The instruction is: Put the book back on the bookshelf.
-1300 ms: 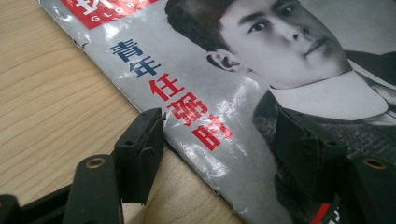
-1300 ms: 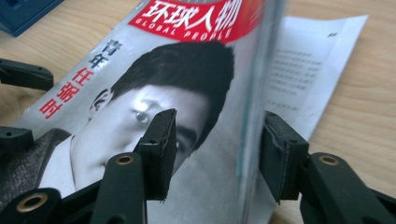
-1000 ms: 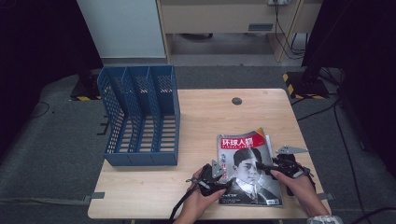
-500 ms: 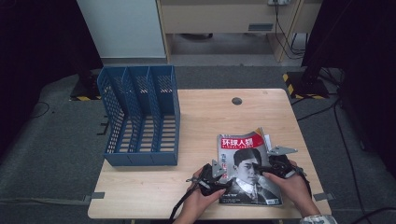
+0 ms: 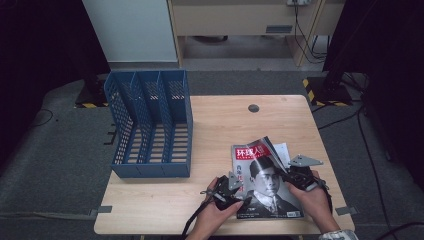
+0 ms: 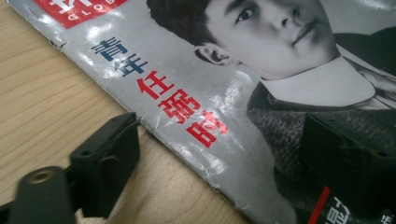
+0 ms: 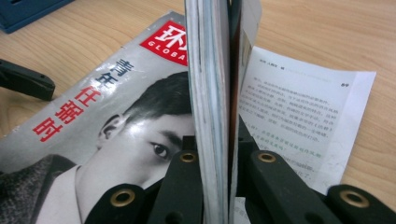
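A magazine [image 5: 267, 192] with a man's portrait on its grey cover lies on the wooden table [image 5: 225, 125] near the front edge. My left gripper [image 5: 242, 196] sits at its left edge. In the left gripper view, the left gripper [image 6: 219, 140] has just been opening: one jaw rests on the wood, the other over the cover [image 6: 196, 93], and neither presses on it. My right gripper [image 5: 286, 173] is at the magazine's right edge. In the right gripper view, the right gripper [image 7: 217, 161] has just closed on a raised sheaf of pages [image 7: 208, 93] that stands on edge between its jaws.
A blue mesh file rack [image 5: 150, 125] with three slots stands on the table's left half. A loose printed sheet [image 7: 299, 107] lies under the magazine's right side. A small round grommet [image 5: 253, 108] sits near the table's far edge. Bare wood lies between rack and magazine.
The right gripper has shifted slightly in over the magazine's right edge and closed on the pages, which now curl up. The left gripper stays in place with its jaws wider.
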A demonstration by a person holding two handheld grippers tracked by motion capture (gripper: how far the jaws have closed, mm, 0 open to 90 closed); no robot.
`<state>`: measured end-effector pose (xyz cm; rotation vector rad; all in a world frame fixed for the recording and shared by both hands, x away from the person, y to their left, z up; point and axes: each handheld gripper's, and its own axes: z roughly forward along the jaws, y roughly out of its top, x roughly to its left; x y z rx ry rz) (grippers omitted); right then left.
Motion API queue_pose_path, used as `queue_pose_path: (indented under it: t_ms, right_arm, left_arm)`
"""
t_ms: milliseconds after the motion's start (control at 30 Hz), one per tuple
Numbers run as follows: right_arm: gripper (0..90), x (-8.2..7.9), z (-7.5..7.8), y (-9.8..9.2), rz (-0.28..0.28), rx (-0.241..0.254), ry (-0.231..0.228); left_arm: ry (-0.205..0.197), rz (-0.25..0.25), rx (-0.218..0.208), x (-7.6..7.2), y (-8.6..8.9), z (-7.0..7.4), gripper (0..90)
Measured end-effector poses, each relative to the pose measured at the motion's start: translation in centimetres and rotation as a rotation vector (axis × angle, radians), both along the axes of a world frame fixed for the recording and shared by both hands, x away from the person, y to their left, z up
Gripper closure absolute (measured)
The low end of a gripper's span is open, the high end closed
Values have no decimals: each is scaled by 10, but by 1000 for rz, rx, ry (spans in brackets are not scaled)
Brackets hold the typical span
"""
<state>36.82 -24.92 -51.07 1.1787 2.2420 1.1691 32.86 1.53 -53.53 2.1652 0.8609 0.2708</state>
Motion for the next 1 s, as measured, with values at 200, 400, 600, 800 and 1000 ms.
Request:
queue_pose_path:
  t_ms: [200,400,600,800,1000]
  right_arm:
    - [877,-7,11,1,47,21,-70]
    - [877,-16,25,-1,83,91,-126]
    - [877,-18,31,-10,97,242,-134]
    - [876,-12,16,-10,66,267,-56]
    - [869,-6,5,-6,40,221,13]
  left_arm:
    - [45,49,-84,6,12,0,64]
    - [78,57,-157,9,19,0,89]
    - [113,0,-198,13,13,-1,99]
    - [118,-11,-199,12,8,-1,84]
    - [98,2,-178,10,9,-1,148]
